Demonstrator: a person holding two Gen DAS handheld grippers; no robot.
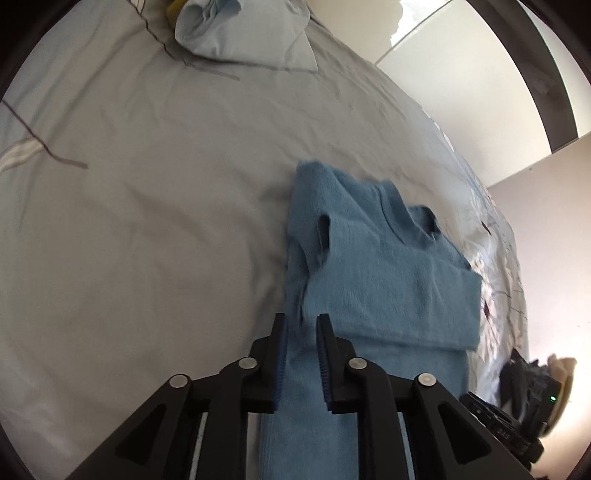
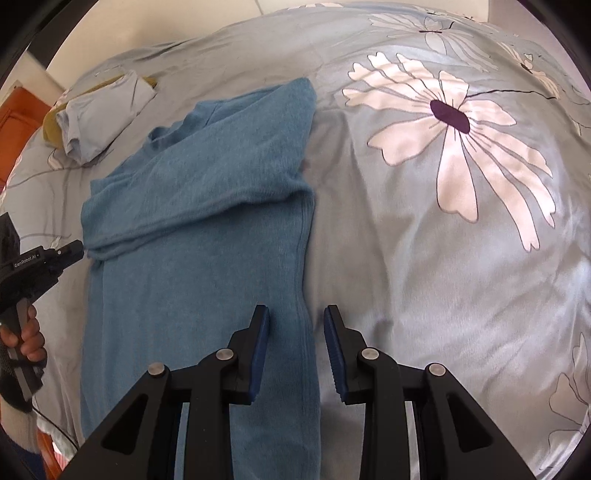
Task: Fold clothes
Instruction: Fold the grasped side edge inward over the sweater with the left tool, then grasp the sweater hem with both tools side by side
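Left wrist view: The left gripper (image 1: 301, 319) hangs low over the bed (image 1: 129, 221), fingers slightly parted. The gap sits over the left edge of the blue sweater (image 1: 376, 266); cloth shows between the blue pads (image 1: 281, 354), but whether the pads pinch it cannot be told. The sweater lies flat on the grey sheet, sleeves folded across the body, collar pointing away from the camera. A folded pale-blue garment (image 1: 236, 33) rests at the far end of the bed, well apart from the sweater. The right gripper (image 1: 524, 391) shows at the lower right, blurred, beside the sweater's right edge.

Right wrist view: The right gripper (image 2: 296, 321) is open to a moderate gap and holds nothing. Its left finger is over the sweater (image 2: 199, 206); its right finger is over bare sheet. The sweater's right edge runs between the fingers. The sheet here bears a large white flower print (image 2: 458, 147). The left gripper (image 2: 70, 251) sits at the sweater's left edge, near the folded sleeve hem, held by a hand (image 2: 29, 339). The pale-blue garment (image 2: 99, 114) lies beyond the sweater's collar, on top of a mustard-yellow item (image 2: 53, 129).
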